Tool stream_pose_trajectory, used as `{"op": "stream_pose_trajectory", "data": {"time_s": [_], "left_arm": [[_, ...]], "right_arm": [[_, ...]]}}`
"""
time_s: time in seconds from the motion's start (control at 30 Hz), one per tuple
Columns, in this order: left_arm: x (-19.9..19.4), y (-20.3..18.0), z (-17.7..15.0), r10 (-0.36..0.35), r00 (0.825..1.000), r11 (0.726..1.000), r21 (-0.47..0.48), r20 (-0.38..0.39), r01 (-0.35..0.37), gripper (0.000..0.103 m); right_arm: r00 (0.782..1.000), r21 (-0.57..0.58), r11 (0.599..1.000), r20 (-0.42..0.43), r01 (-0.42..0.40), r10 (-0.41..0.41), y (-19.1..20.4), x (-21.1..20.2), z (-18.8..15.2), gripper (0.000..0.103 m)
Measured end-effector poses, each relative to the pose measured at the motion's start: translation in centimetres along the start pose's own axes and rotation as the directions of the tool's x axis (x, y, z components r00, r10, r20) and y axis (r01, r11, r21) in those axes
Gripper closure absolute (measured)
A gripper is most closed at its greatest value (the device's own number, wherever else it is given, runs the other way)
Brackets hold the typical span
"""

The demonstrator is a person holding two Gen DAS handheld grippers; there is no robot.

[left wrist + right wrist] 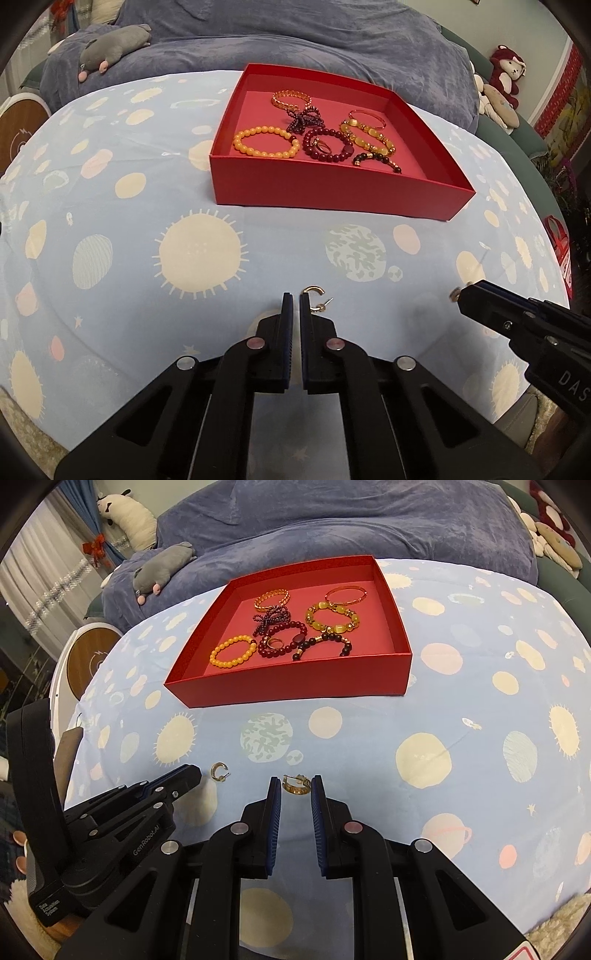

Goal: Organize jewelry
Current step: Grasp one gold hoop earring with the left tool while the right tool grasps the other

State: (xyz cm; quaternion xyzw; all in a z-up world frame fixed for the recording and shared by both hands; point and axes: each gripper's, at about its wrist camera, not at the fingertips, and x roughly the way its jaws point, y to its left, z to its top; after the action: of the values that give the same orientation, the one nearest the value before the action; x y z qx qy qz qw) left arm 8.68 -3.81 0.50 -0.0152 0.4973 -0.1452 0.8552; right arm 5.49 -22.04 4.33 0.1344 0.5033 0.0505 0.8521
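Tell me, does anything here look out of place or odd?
Yes. Two gold hoop earrings lie loose on the blue cloth, outside the red box that holds the bracelets: one beside the shut left tongs, which missed it, and one between the right tongs.

Place: a home, most likely a bedroom or living room.
Seating: a large blue-grey plush blanket [332,528] draped over soft furniture.
Toys: a grey stuffed mouse [114,46], a dark red teddy bear [508,72], a white stuffed animal [129,517].
Window: white sheer curtains [40,576] tied with a red bow [96,548].
Surface: a pale blue planet-printed cloth [122,229].
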Motion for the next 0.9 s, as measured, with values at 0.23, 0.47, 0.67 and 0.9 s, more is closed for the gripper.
{"op": "stream_pose_trajectory", "data": {"time_s": [0.23,0.47,0.67,0.9], "left_arm": [[0.0,-0.2,-0.1,-0.01,1.0,1.0,0.001,-0.012,0.01,0.075],[1.9,-1.5,0.2,0.021,0.999,1.0,0.02,-0.024,-0.021,0.063],[2.4,-2.2,0.2,0.054,0.998,0.996,0.076,0.009,-0.055,0.083],[2.4,-2.0,0.2,0.045,0.999,0.996,0.072,0.01,-0.045,0.083]], "right_arm": [[1.0,0.007,1.0,0.001,-0.002,0.002,0.0,-0.3,-0.2,0.088],[1.0,0.007,1.0,-0.021,0.011,-0.011,-0.4,0.5,-0.3,0.088],[0.998,0.007,0.999,-0.047,0.036,-0.036,-0.8,1.9,-0.5,0.084],[0.996,-0.036,0.998,-0.065,0.058,-0.061,-0.1,3.9,0.0,0.084]]}}
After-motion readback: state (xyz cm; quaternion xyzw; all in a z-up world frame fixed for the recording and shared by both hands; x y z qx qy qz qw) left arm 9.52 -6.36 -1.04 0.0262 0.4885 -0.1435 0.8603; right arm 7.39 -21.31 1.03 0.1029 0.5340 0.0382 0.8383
